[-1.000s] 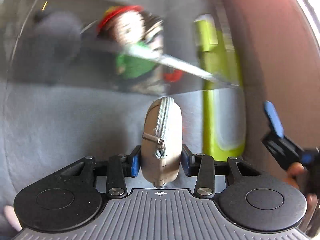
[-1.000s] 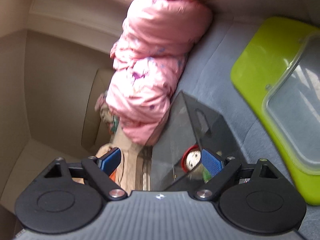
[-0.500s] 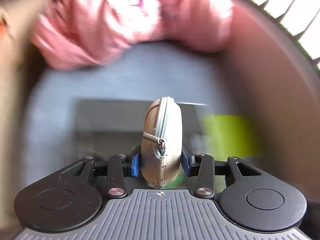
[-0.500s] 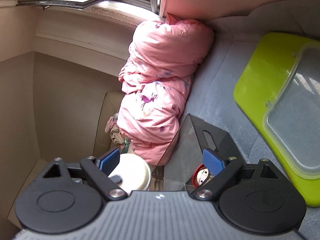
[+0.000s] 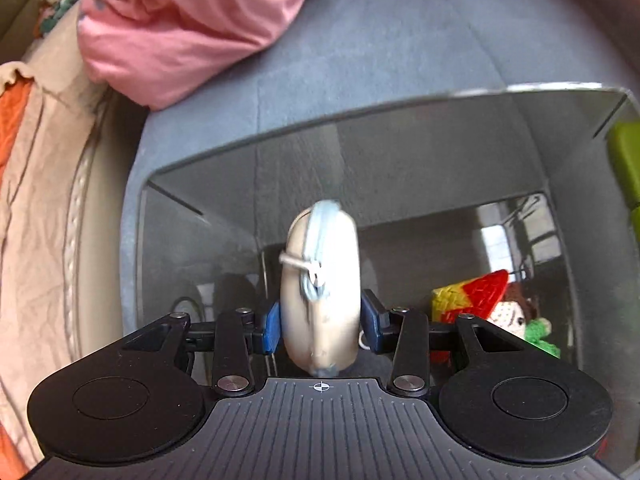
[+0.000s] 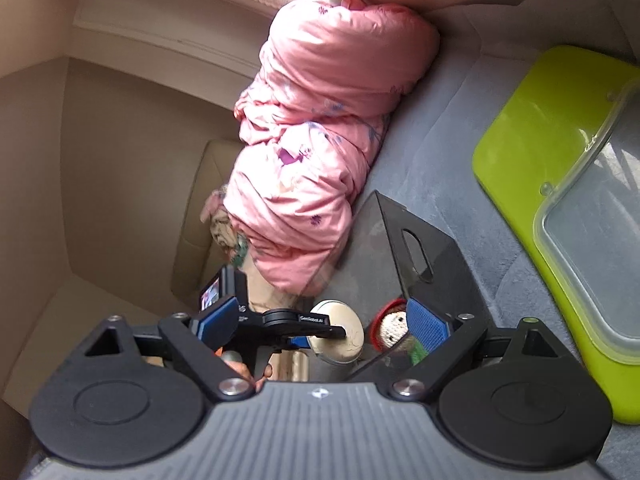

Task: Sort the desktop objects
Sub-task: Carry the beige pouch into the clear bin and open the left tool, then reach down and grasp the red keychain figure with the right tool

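Note:
My left gripper (image 5: pixel 320 326) is shut on a beige zippered pouch (image 5: pixel 318 288), held edge-on with the zipper facing me, right above the open mouth of a smoky see-through bin (image 5: pixel 360 160). A crocheted doll (image 5: pixel 496 304) with a red and yellow hat lies in the bin's right part. In the right wrist view the same left gripper (image 6: pixel 320 330) holds the pouch (image 6: pixel 340 334) over the bin (image 6: pixel 416 248), with the doll (image 6: pixel 394 328) showing through the wall. My right gripper (image 6: pixel 320 324) stands open, nothing pressed between its blue pads, just in front of the bin.
A pink bundled quilt (image 6: pixel 320 128) lies behind the bin on the grey mat (image 6: pixel 460 140). A lime green board (image 6: pixel 520 128) carries a clear plastic box (image 6: pixel 592 240) at the right. Beige and orange bedding (image 5: pixel 44 184) lies left of the mat.
The left gripper swung with the pouch from facing the bin's side to pointing down over its open top. The left gripper and pouch came into the right wrist view. The right gripper stayed put.

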`<state>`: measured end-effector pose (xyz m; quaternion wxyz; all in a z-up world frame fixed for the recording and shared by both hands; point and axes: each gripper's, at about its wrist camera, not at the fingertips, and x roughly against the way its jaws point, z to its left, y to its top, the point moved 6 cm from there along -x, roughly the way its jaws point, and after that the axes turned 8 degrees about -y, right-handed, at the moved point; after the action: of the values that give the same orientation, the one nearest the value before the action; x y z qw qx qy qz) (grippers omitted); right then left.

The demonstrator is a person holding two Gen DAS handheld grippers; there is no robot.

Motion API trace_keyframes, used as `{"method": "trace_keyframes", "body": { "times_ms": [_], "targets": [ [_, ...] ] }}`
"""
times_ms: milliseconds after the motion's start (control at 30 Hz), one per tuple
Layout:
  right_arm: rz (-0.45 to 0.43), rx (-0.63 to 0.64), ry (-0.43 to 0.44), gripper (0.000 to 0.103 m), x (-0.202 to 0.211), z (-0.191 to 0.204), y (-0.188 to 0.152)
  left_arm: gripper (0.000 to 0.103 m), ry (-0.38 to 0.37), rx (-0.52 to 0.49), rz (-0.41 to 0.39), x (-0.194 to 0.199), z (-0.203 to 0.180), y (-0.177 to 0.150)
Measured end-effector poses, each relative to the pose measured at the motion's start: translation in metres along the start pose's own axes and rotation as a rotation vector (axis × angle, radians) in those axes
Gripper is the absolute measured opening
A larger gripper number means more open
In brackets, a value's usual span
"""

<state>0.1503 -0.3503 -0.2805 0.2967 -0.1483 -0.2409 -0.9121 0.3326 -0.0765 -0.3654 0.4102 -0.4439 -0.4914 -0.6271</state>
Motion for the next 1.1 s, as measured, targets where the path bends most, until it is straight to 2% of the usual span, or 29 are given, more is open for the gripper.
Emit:
{"method": "trace_keyframes", "body": {
  "times_ms": [233,367,400,467,533,600,633,667,767,833,900,967,1033,1100],
  "targets": [
    [0.042,0.012,-0.021,0.096,-0.008,-0.002,-0.005,0.049,-0.004,0.057,-0.02,0.008,0.008,-0.004],
    [0.05,0.046,-0.065,0.096,-0.014,-0.004,-0.007,0.062,-0.039,0.118,-0.075,0.03,0.023,-0.007],
    [0.05,0.057,-0.083,0.096,-0.016,-0.005,-0.007,0.065,-0.058,0.141,-0.096,0.039,0.028,-0.009],
    [0.053,0.078,-0.12,0.096,-0.018,-0.007,-0.009,0.076,-0.131,0.218,-0.155,0.064,0.042,-0.013],
    [0.056,0.099,-0.154,0.096,-0.021,-0.008,-0.01,0.076,-0.246,0.319,-0.227,0.094,0.058,-0.021],
    [0.05,0.134,-0.205,0.096,-0.023,-0.008,-0.012,0.08,-0.314,0.388,-0.308,0.12,0.071,-0.03],
    [0.046,0.153,-0.231,0.096,-0.023,-0.008,-0.013,0.085,-0.328,0.415,-0.349,0.133,0.079,-0.034],
    [0.043,0.173,-0.255,0.096,-0.024,-0.006,-0.016,0.087,-0.305,0.425,-0.387,0.145,0.086,-0.037],
    [0.045,0.239,-0.328,0.096,-0.025,0.0,-0.024,0.087,-0.286,0.425,-0.467,0.177,0.101,-0.045],
    [0.061,0.294,-0.38,0.096,-0.023,0.008,-0.031,0.087,-0.392,0.435,-0.498,0.201,0.106,-0.052],
    [0.091,0.376,-0.447,0.095,-0.022,0.018,-0.038,0.09,-0.545,0.433,-0.48,0.219,0.102,-0.058],
    [0.156,0.485,-0.544,0.095,-0.029,0.022,-0.049,0.092,-0.765,0.401,-0.398,0.233,0.079,-0.064],
    [0.24,0.6,-0.657,0.095,-0.04,0.022,-0.061,0.092,-0.95,0.351,-0.291,0.243,0.047,-0.072],
    [0.325,0.714,-0.769,0.095,-0.05,0.022,-0.072,0.092,-1.052,0.278,-0.212,0.253,0.012,-0.081]
  ]
}}
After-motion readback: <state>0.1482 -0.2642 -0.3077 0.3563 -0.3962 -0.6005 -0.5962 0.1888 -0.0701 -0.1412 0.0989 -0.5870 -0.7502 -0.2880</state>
